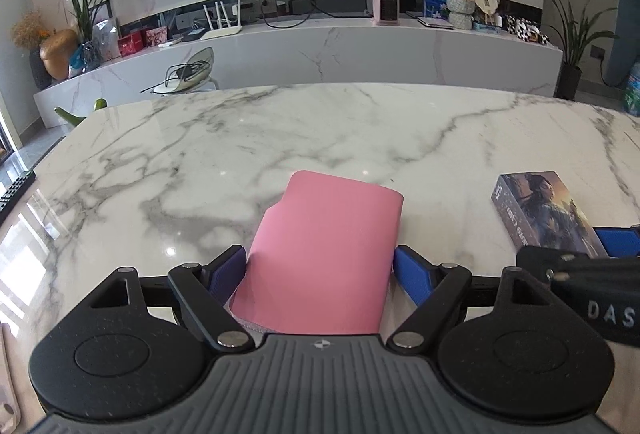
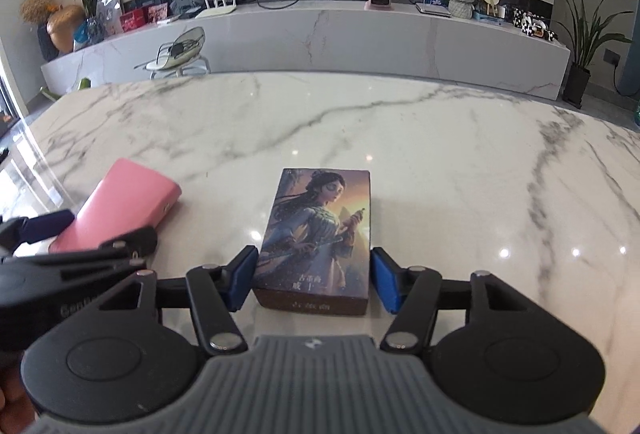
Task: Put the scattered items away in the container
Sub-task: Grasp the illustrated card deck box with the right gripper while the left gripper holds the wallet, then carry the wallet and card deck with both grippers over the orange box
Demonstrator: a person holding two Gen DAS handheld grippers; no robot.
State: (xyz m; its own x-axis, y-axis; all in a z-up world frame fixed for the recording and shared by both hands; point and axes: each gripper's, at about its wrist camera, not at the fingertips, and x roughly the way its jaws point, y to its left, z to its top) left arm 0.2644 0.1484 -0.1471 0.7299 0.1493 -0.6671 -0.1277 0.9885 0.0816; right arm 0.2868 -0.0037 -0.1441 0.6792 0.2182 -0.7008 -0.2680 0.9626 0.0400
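Pink case (image 1: 324, 254) lies flat on the marble desk (image 1: 280, 137), its near end between the blue pads of the left claw (image 1: 320, 270). Left pad looks pressed to the case edge, right pad just beside it; actual contact hard to confirm at this angle, so grip state: cannot tell. In the right wrist view the same pink case (image 2: 128, 201) sits left of the illustrated card box (image 2: 320, 234), with the left claw (image 2: 84, 234) over its near end.

Card box lies flat on the desk (image 2: 440, 153), long side pointing away from the camera. Right claw (image 2: 314, 278) straddles its near end, jaws spread: left pad touching or nearly so, right pad with a slim gap, so released, not clamped. From the left wrist view the card box (image 1: 548, 209) is right of the pink case, right claw (image 1: 580, 254) at its near end.
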